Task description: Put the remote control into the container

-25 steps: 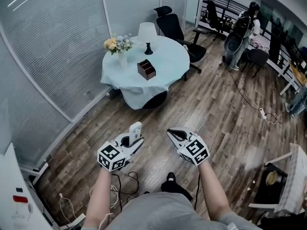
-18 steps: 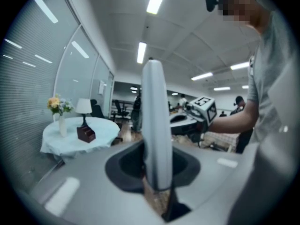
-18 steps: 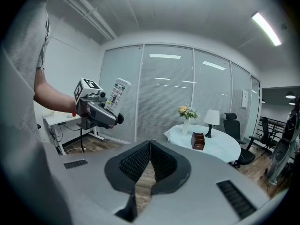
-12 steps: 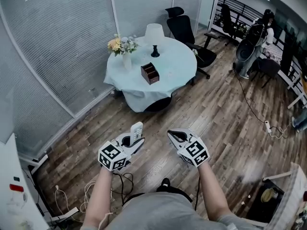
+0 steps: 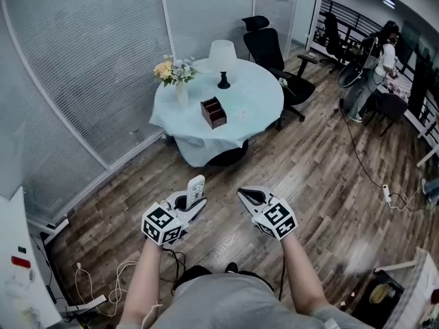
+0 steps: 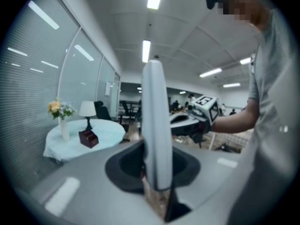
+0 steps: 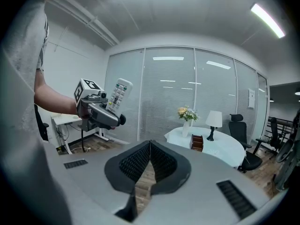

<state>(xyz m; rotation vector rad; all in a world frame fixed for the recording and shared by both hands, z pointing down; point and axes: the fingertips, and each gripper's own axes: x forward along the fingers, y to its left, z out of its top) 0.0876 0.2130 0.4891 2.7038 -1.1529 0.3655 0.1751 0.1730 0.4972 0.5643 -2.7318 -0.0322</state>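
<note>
The remote control (image 5: pixel 195 189) stood upright in the left gripper (image 5: pixel 195 203), its lower end pinched between the jaws and its long axis pointing up and a little forward. The right gripper view showed its button face (image 7: pixel 118 95) turned toward the person's right. The left gripper's jaws were closed only part way, stopped by the remote's body, with the pads pressing on either side of it (image 6: pixel 156 139). The right gripper (image 5: pixel 245 195) hung beside it at about the same height, apart from the remote, its jaws pressed together with nothing between them. The container (image 5: pixel 213 112), a small dark brown box with open compartments, sat on the round table (image 5: pixel 255 96) well ahead across the wooden floor. It lay roughly on the line between the two grippers, to the left of the jaws in the left gripper view (image 6: pixel 88 138) and to the right in the right one (image 7: pixel 197 143). Neither hand looked clearly nearer to it, but only the left carried the remote, so the delivery fell to that hand. A vase of flowers (image 5: pixel 177 77) and a lamp (image 5: pixel 222 55) stood on the same table, near the container but apart from it.
</note>
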